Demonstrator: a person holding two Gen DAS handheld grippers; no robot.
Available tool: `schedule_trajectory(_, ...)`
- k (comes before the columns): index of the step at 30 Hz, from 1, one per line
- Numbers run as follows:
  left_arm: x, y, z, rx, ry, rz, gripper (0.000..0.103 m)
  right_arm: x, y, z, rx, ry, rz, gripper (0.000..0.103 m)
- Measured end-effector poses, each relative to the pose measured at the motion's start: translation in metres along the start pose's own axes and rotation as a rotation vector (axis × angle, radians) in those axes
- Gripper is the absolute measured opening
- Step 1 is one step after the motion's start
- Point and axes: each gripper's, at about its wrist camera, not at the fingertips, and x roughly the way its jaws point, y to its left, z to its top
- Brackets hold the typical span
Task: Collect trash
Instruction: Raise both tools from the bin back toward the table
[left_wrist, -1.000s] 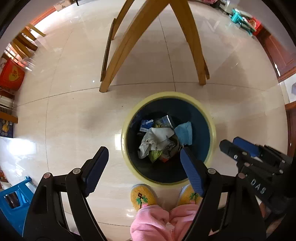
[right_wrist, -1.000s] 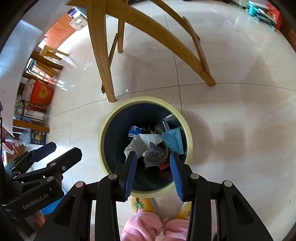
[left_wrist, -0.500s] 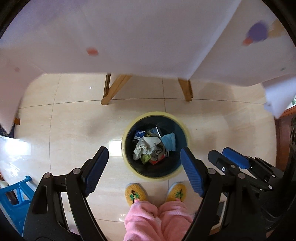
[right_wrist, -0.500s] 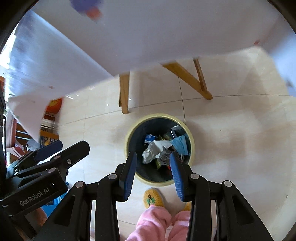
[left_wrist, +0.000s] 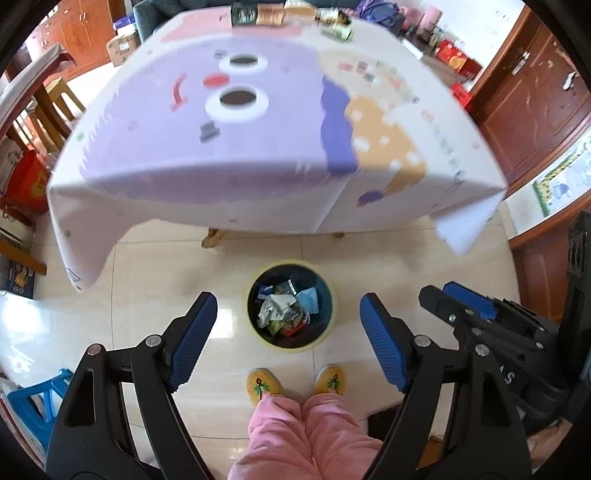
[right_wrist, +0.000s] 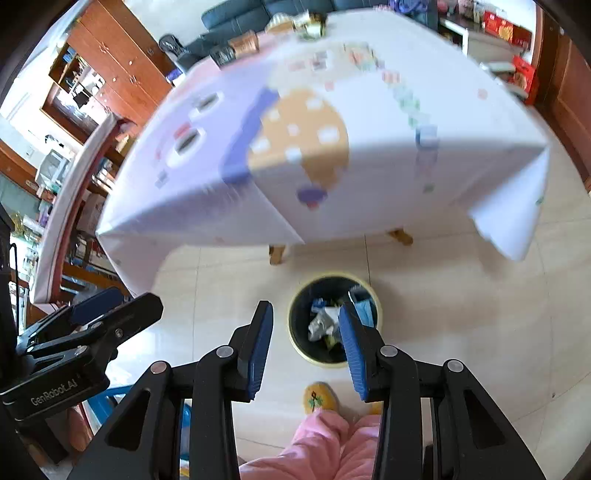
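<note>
— Down on the glossy cream tile floor (left_wrist: 155, 280), what stands there?
— A round dark bin with a pale yellow rim (left_wrist: 290, 305), holding crumpled paper, wrappers and a light blue mask, just ahead of yellow knitted slippers (left_wrist: 263, 384).
— And the tools?
— The left hand-held gripper (left_wrist: 288, 334) hangs spread wide with nothing between its ribbed blue pads; the right hand-held gripper (right_wrist: 306, 349) is parted less, also bare.
— Beyond the bin?
— A table (left_wrist: 229, 155) draped in smooth lilac-and-white printed cloth, on wooden legs.
</note>
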Motion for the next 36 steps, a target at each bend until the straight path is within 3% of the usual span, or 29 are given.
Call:
schedule_trajectory(9,-0.083,0.013,0.04,0.026,-0.131,-0.051,0.077,-0.085,0.031,0.039,-0.016,-0.131,-0.03,0.038)
schedule_trajectory(16,-0.119,0.007,0.085,0.046,-0.224,-0.054,0.077,-0.129,0.036,0.075,-0.023,-0.233,-0.064,0.039)
schedule_trajectory(22,-0.135,-0.004,0.134,0.035,-0.301,-0.057,0.077,-0.15,0.029,0.119,-0.05,-0.304,-0.068,0.046)
schedule_trajectory(29,-0.119,-0.022,0.204,-0.008,-0.353,-0.013,0.077,-0.145,0.003,0.206,-0.089,-0.342,-0.013,0.046)
schedule_trajectory(36,-0.064,-0.05,0.301,-0.149,-0.345,0.049,0.077,-0.103,-0.05,0.342,-0.16,-0.278,0.065,0.046)
